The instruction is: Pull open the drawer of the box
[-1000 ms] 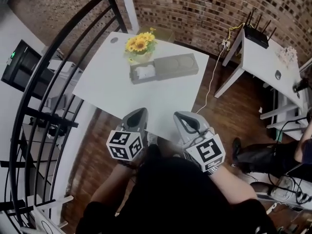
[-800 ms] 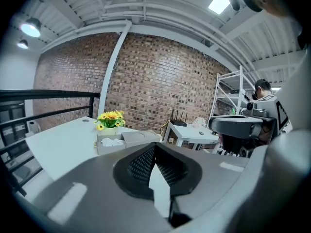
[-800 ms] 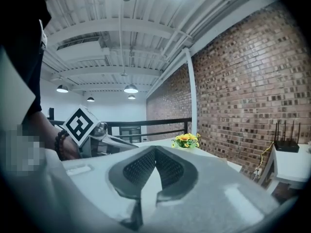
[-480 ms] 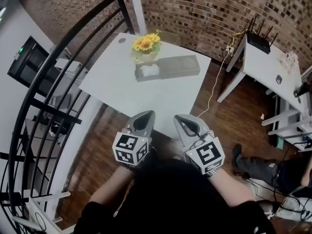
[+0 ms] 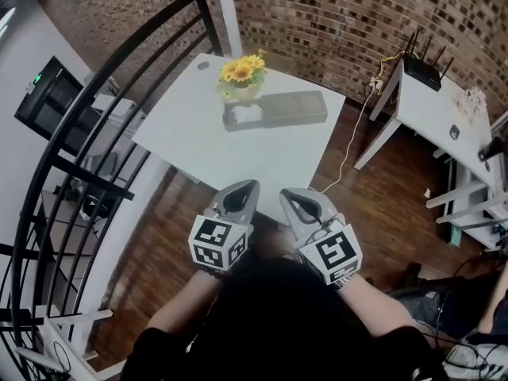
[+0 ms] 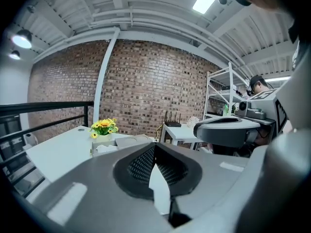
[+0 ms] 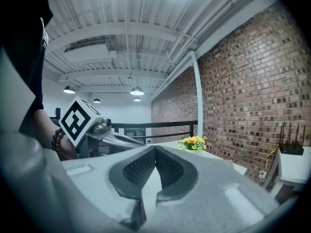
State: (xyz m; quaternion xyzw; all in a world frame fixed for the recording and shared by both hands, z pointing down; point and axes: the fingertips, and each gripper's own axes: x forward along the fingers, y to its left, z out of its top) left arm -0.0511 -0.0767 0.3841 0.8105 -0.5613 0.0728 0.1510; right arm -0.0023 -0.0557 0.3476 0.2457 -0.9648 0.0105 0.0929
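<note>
A grey flat box (image 5: 286, 107) lies on the far part of the white table (image 5: 206, 149). Its drawer (image 5: 240, 115) stands pulled out at the box's left end, with something white inside. Both grippers hang close to my body, well short of the table's near edge and far from the box. The left gripper (image 5: 240, 190) is shut with nothing in it, its jaw tips touching (image 6: 154, 145). The right gripper (image 5: 290, 196) is shut and empty too (image 7: 155, 149). In the left gripper view the box (image 6: 133, 140) shows beyond the jaws.
A pot of yellow sunflowers (image 5: 243, 71) stands right behind the drawer. A black railing (image 5: 103, 133) curves along the left. At right a second white table carries a router (image 5: 421, 62), and a cable (image 5: 349, 145) trails over the wooden floor. A brick wall closes the back.
The head view has shifted, so the table and box sit slightly higher and farther right. Both grippers stay shut near my body. The drawer is unchanged.
</note>
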